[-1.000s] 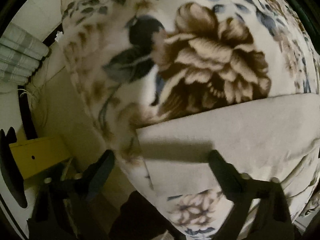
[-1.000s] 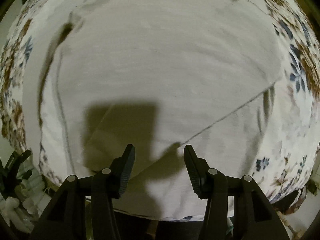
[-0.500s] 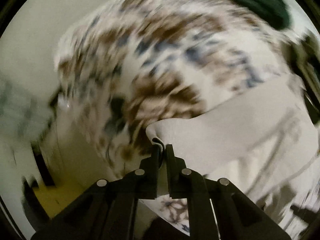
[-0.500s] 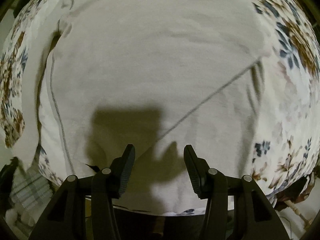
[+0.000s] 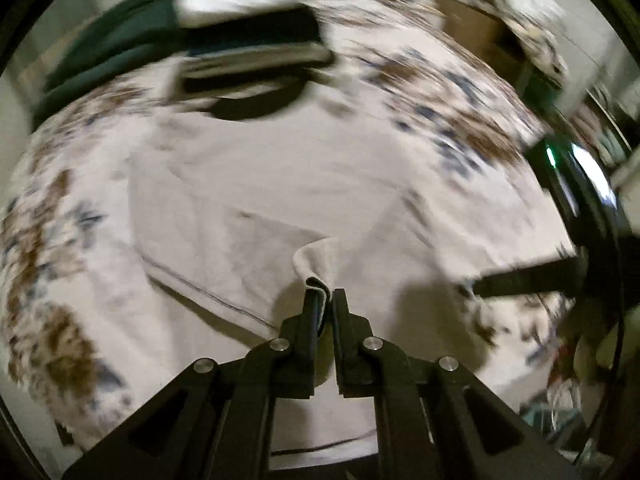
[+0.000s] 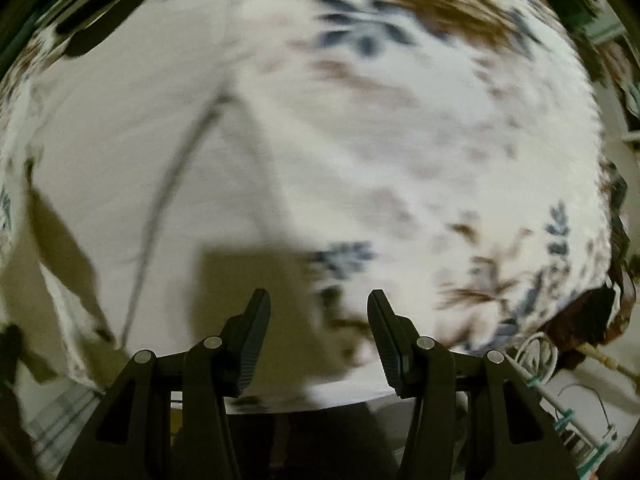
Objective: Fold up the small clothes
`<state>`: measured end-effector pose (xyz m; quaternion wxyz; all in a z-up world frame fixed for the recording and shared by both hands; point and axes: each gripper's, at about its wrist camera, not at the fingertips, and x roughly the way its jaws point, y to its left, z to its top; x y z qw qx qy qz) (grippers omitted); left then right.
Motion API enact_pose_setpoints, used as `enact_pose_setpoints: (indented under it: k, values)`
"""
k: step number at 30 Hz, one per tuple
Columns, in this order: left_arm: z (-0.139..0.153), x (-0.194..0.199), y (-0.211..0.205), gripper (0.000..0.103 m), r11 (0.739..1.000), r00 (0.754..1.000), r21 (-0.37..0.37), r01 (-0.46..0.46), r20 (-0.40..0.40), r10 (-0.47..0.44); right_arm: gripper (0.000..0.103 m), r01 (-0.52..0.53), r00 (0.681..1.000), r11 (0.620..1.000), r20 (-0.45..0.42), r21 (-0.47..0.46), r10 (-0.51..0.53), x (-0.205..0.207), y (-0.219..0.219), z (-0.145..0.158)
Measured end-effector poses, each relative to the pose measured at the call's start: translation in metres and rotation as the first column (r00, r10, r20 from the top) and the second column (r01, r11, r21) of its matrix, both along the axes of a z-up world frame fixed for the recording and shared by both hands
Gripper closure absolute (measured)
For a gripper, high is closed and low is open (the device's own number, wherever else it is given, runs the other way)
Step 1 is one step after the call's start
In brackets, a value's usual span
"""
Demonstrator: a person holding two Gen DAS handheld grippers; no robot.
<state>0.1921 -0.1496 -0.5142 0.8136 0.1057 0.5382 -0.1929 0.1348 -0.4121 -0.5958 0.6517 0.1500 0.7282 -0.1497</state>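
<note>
A pale beige garment (image 5: 280, 184) lies spread on a floral blanket (image 5: 440, 92). My left gripper (image 5: 323, 300) is shut on a bunched corner of the garment and holds it lifted over the rest of the cloth. In the right wrist view the garment (image 6: 120, 140) fills the left half, with a seam line running down it. My right gripper (image 6: 318, 312) is open and empty, low over the garment's right edge and the blanket (image 6: 440, 140). It also shows at the right edge of the left wrist view (image 5: 520, 280).
A stack of folded dark and white clothes (image 5: 248, 40) lies at the far side of the blanket. Clutter and cables (image 6: 536, 356) sit beyond the blanket's lower right edge. Both views are motion-blurred.
My left gripper closed on the garment's corner and swung it inward over the garment. My right gripper stayed open and shifted right toward the garment's edge.
</note>
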Motion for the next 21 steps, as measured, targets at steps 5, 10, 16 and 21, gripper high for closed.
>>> enact_pose_setpoints:
  k: [5,10,16,21]
  values:
    - [-0.038,-0.012,-0.041,0.094,0.996,0.996,0.061,0.06,-0.076,-0.056,0.05,0.06,0.998,0.998,-0.028,-0.005,-0.06,-0.021,-0.029,-0.018]
    - [-0.043,0.007,-0.007,0.072,0.998,0.992,0.037,-0.057,-0.111,0.061,0.05,0.072,0.997,0.992,-0.02,0.103,-0.07,-0.033,-0.036,-0.039]
    - [-0.034,0.024,0.075,0.035,0.962,0.951,0.042,-0.27,-0.146,0.273,0.042,0.083,0.996,0.949,-0.039,0.305,-0.075,-0.046,-0.038,-0.072]
    - [-0.072,0.01,0.158,0.035,0.906,0.852,0.104,-0.41,-0.31,0.421,0.042,0.053,0.997,0.934,-0.07,0.354,-0.03,-0.051,-0.029,-0.088]
